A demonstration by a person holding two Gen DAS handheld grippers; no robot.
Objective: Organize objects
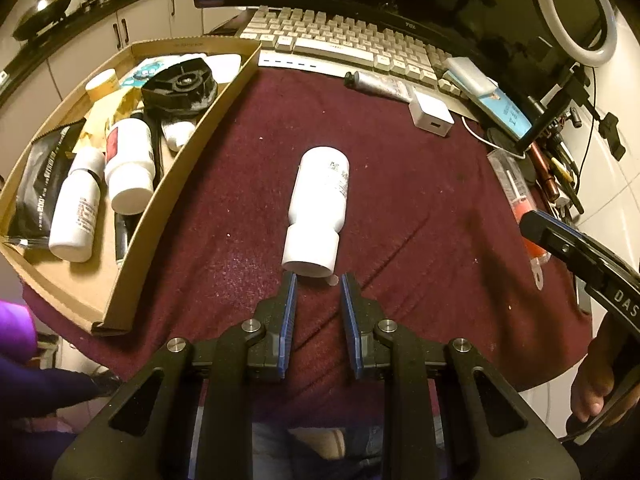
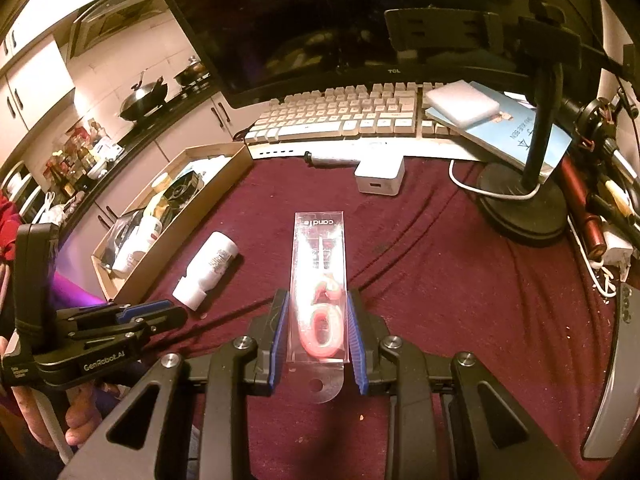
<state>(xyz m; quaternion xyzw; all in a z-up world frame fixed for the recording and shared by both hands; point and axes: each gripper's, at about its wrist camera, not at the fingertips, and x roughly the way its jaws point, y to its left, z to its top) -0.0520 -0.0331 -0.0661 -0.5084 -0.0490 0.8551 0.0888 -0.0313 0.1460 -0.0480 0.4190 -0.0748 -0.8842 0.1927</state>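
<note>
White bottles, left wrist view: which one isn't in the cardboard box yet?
The white bottle lying on the maroon cloth, cap toward the left hand-held gripper. The two others lie inside the cardboard box.

I'm seeing fuzzy maroon cloth (image 1: pixel 420 216) over the desk, a smooth white plastic bottle (image 1: pixel 318 204), matte brown cardboard tray (image 1: pixel 132 272), glossy clear candle pack (image 2: pixel 320 280).

Home desk, keyboard (image 2: pixel 340 120), monitor (image 2: pixel 320 20), kitchen counter with wok (image 2: pixel 144 100) behind
</note>
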